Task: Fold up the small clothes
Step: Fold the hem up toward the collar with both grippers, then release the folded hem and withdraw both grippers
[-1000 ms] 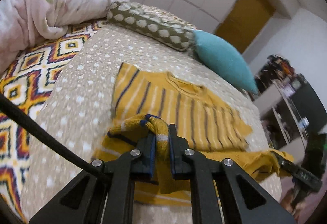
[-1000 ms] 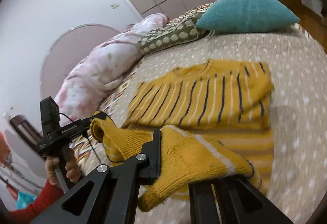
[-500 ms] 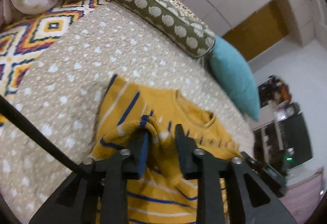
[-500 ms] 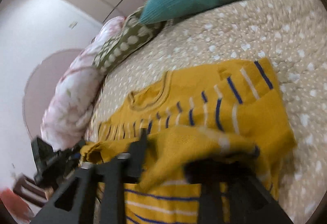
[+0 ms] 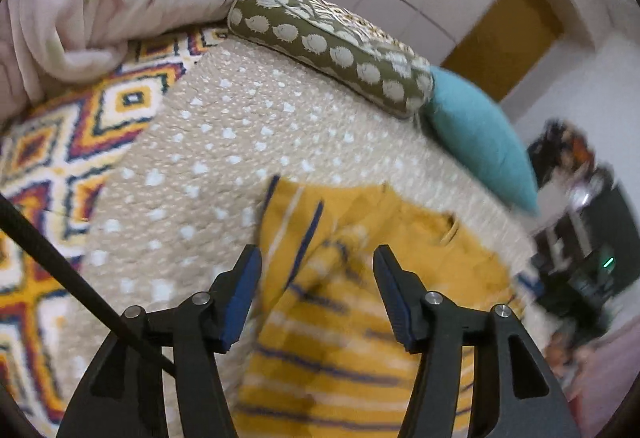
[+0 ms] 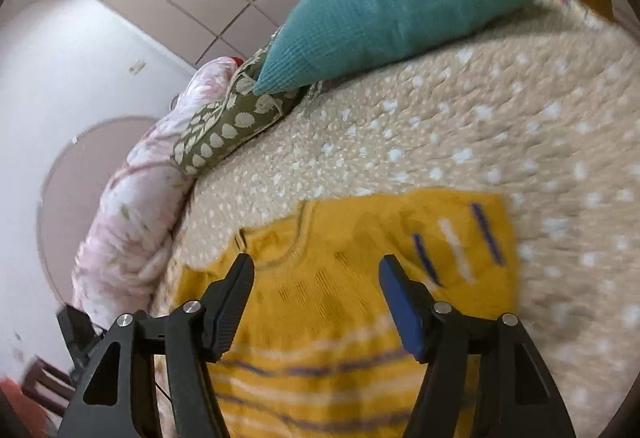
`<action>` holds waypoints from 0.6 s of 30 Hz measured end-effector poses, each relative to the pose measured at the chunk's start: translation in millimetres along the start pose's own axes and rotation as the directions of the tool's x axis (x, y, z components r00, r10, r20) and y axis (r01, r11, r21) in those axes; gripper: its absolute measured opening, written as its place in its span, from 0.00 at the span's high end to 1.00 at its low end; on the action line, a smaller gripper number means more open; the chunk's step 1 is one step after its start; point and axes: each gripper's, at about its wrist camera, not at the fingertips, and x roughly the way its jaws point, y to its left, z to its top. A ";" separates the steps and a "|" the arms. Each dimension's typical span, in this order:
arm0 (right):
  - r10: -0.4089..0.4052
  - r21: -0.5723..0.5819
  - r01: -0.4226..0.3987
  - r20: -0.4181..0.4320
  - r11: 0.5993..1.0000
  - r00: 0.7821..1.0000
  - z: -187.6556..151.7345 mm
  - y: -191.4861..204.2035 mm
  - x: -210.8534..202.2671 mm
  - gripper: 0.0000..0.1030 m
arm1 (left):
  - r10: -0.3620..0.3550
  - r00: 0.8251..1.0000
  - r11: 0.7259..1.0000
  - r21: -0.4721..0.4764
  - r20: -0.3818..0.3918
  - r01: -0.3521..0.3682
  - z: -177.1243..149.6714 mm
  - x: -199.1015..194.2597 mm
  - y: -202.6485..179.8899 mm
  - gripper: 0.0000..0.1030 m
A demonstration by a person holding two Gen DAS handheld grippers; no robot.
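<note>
The sweater (image 5: 360, 318) lies flat on the bed (image 5: 208, 174), well before two pillows (image 5: 332, 46) lined along its head edge.

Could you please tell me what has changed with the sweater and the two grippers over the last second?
Both grippers carried the lower edge of the yellow striped sweater up over its body toward the neckline, then let go. The left gripper and right gripper have just been opening; the sweater lies under them, unpinched, now folded in half. The teal pillow, patterned bolster and bedspread stayed put.
</note>
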 end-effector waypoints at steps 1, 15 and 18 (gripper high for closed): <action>-0.027 -0.034 0.027 -0.005 0.999 1.000 -8.0 -0.9 -11.7 0.30 | 0.029 1.000 0.998 0.048 -0.007 -0.029 -8.5 -5.2 -2.0 0.44; -0.358 -0.136 0.344 -0.101 0.929 0.928 -114.9 -59.4 -64.9 0.62 | 0.312 0.937 0.946 0.136 -0.155 -0.293 -67.5 -10.4 19.3 0.84; -0.380 -0.077 0.375 -0.066 0.924 0.922 -114.2 -68.8 -90.3 0.53 | 0.405 0.913 0.908 0.137 -0.051 -0.396 -65.7 -53.7 25.8 0.78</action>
